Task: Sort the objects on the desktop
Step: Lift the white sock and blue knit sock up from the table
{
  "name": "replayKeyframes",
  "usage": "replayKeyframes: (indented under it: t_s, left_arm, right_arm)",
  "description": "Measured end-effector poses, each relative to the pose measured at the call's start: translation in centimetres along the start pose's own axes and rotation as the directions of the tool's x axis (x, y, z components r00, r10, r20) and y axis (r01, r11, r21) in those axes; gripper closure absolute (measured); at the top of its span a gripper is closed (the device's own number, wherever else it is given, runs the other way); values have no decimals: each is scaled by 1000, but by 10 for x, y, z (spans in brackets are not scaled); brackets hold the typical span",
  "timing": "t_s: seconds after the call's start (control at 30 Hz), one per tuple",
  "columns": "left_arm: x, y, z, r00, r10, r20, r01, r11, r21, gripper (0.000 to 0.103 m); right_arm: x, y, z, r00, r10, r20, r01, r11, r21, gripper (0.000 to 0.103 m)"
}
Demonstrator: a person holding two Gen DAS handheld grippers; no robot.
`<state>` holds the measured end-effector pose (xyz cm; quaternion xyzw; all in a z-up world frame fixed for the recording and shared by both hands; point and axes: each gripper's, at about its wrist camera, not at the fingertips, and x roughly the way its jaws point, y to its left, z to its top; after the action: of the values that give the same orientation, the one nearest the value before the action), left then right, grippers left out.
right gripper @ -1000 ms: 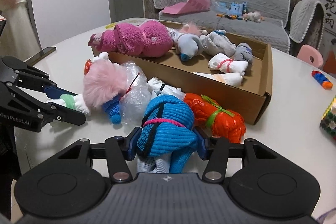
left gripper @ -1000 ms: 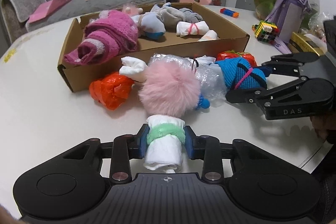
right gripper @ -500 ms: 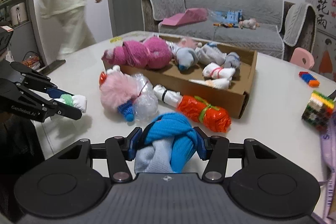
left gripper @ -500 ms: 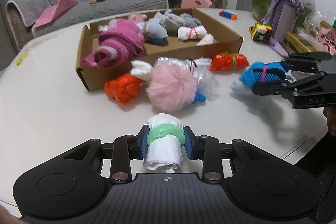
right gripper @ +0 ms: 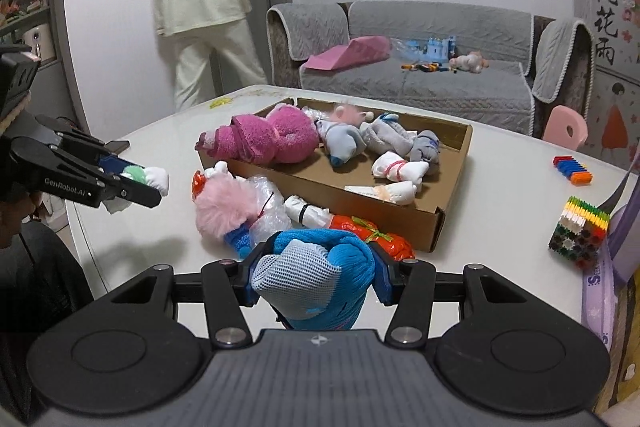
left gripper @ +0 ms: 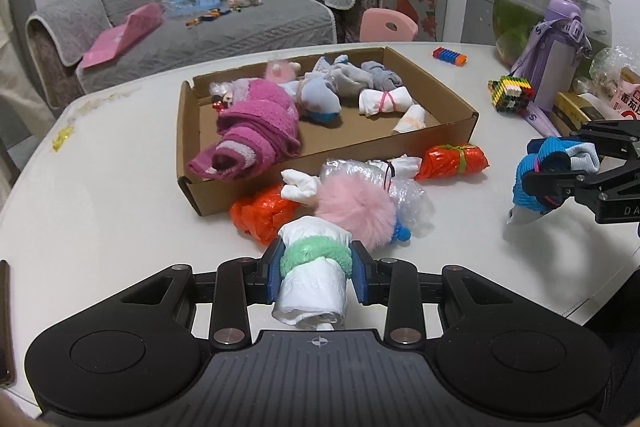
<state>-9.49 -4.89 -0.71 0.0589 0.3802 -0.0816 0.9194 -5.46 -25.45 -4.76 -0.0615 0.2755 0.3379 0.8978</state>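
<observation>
Cardboard box (left gripper: pixel 448 95) sits open-topped to receive bundles. Left gripper (left gripper: pixel 316 271) pinches a white roll (left gripper: pixel 310 291); right gripper (right gripper: pixel 316 273) clamps a blue sock bundle (right gripper: pixel 320 279), both clear of the table (left gripper: pixel 120 195) for transfer.

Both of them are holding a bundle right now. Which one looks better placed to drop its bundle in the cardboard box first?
Probably the left hand-held gripper. Its white bundle with the green band faces the cardboard box almost head-on. The right hand-held gripper, holding the blue sock bundle, sits farther off to the side. It is a close call.
</observation>
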Motion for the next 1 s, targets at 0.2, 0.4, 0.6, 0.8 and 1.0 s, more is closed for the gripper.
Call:
replayKeyframes:
  t_s: [0.2,0.4,0.6,0.8,1.0]
  left_arm:
    - [-1,2,0,1000,4,-2,-4,1000,-3,62]
    - [-3,4,0,1000,9,2,-9,1000,0,62]
    - [-4,7,-2,1000,18,4,-18,1000,-4,62]
    - [-2,13,-8,1000,26,-1,-26,1000,-14,62]
    - [-1,20,-16,1000,19,-12,-19,999,-36,62]
  right_arm:
    - [-4,-1,0,1000,12,5,-12,1000,8,56]
    - [-9,-3,4,1000,-2,9,2,1000,-3,56]
    - [-7,-5,0,1000,-5,0,5,1000,3,56]
    - [-4,-5,-7,1000,-9,-22,9,1000,5,56]
    - [-4,-9,-19,997,-15,-71,16,1000,13,56]
